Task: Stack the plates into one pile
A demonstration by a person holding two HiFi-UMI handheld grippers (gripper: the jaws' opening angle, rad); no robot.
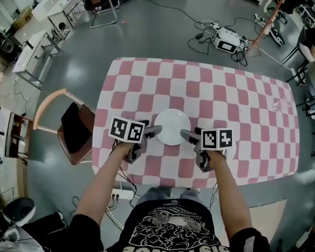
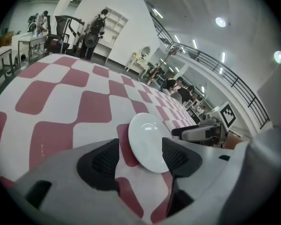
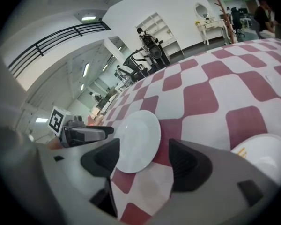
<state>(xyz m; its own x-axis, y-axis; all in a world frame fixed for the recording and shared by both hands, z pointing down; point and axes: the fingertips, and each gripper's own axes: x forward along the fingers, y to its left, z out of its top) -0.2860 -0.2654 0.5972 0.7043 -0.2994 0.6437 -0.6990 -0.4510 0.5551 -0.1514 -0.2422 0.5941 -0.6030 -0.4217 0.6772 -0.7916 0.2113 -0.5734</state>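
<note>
Flanking plate [image 1: 171, 126]: left claw [image 1: 153, 132], right claw [image 1: 188, 136]

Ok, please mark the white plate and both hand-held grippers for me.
white plate [image 1: 171, 126], head view, centre of its top face.
left hand-held gripper [image 2: 139, 157], left gripper view, midway between its open fingertips.
right hand-held gripper [image 3: 144, 162], right gripper view, midway between its open fingertips.

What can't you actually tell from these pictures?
- Whether the white plate is a single plate or already a pile: the head view looks straight down on it, and both gripper views show only its top face.
- What the white round thing at the lower right of the right gripper view is: the body of the right gripper and the picture's edge cut it off. It is perhaps another plate.
</note>
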